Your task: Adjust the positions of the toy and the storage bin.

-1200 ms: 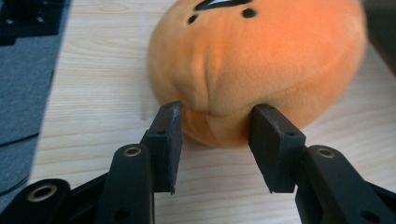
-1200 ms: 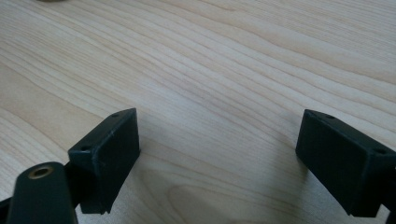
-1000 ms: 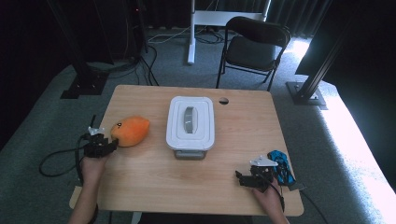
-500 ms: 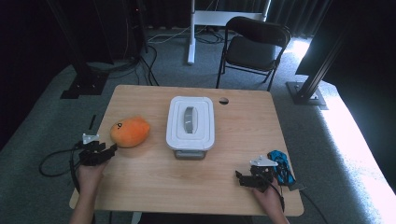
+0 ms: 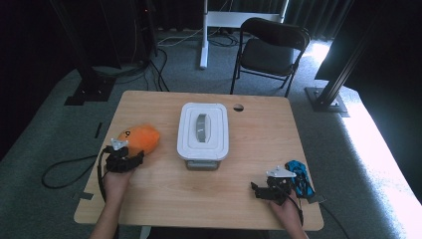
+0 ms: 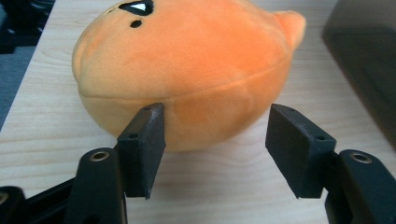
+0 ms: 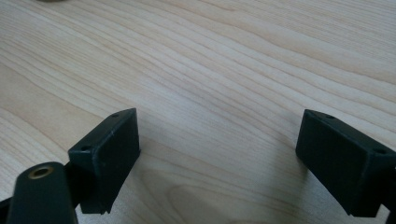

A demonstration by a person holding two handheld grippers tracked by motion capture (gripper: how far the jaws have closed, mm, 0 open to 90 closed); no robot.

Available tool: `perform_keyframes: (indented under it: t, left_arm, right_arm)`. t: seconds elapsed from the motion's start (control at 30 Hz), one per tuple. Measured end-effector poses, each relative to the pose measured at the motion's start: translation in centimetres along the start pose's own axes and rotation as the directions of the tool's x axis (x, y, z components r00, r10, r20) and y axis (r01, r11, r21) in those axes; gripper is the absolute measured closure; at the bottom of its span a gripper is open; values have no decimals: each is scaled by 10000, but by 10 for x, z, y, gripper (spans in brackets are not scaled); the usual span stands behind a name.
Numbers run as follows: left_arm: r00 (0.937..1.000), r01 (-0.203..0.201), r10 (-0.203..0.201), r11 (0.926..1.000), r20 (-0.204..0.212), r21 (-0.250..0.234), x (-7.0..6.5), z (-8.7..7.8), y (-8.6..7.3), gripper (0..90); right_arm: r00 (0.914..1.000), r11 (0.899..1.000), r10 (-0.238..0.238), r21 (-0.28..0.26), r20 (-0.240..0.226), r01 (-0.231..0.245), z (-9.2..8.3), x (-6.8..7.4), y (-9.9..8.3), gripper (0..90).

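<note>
Reaching from the near side, the left gripper (image 6: pixel 212 154) has just been opening, empty, with the orange plush toy (image 6: pixel 187 70) directly ahead on the desk (image 5: pixel 199 199); the right gripper (image 7: pixel 219 158) rests open, well apart.

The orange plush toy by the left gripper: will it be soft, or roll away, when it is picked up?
The orange plush toy looks stuffed and fuzzy, so it will probably squash between the pads and feel light. Its rounded body rests flat on the table, so it seems unlikely to roll far. The left gripper, jaws just opening, is not pressing it.
</note>
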State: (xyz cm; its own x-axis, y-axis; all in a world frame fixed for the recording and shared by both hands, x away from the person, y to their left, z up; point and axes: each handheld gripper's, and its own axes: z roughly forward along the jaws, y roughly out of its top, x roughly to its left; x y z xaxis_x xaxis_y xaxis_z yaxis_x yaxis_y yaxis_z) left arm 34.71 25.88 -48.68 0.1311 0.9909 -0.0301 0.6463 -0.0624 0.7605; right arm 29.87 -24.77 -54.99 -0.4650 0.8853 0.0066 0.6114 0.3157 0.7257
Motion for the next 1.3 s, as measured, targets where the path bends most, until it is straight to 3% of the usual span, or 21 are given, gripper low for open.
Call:
perform_keyframes:
  t: [0.03, 0.07, 0.27, 0.4, 0.5, 0.6, 0.77, 0.97, 1.1, 1.23, 1.3]
  left_arm:
    - [9993, -50, 41, 9996, -372, -263, -1, 4, 1, 432]
    - [9992, 74, -88, 9993, -402, -357, 0, 5, 1, 567]
    - [9980, -9, -26, 9986, -638, -534, 5, 9, 1, 892]
    - [9994, 5, -26, 9984, -355, -573, 8, 6, -1, 900]
    - [9989, -231, 209, 9983, -420, -528, 11, 4, -2, 900]
    - [9990, -97, 74, 9986, -436, -512, 20, 1, -4, 900]
    - [9975, -318, 291, 9987, -651, -406, 32, -7, -5, 900]
    - [9956, 138, -155, 9997, -928, -188, 56, -9, -9, 900]
    - [9948, 142, -129, 9998, -1012, 127, 65, -7, -8, 900]
    - [9966, 304, -296, 9995, -768, 98, 67, -9, -7, 900]
    - [9969, 140, -137, 9999, -769, 28, 61, -12, -7, 897]
  right_arm:
    - [10000, 10000, 0, 0, 0, 0, 0, 0, 0, 127]
    - [10000, 10000, -1, -4, 2, 1, 0, 0, 0, 127]
    - [10000, 10000, 5, 4, 0, -5, 0, 0, 0, 127]
    - [10000, 10000, -6, 0, 3, 6, 0, 0, 0, 127]
    - [10000, 10000, -3, 1, 3, 3, 0, 0, 0, 127]
    - [10000, 10000, 2, 2, 1, -2, 0, 0, 0, 127]
    - [10000, 10000, 3, 2, 0, -3, 0, 0, 0, 127]
    - [10000, 10000, -3, 0, 3, 3, 0, 0, 0, 127]
    - [10000, 10000, -2, -1, 4, 2, 0, 0, 0, 127]
    - [10000, 10000, -4, -2, 3, 4, 0, 0, 0, 127]
    - [10000, 10000, -4, -1, 3, 4, 0, 0, 0, 127]
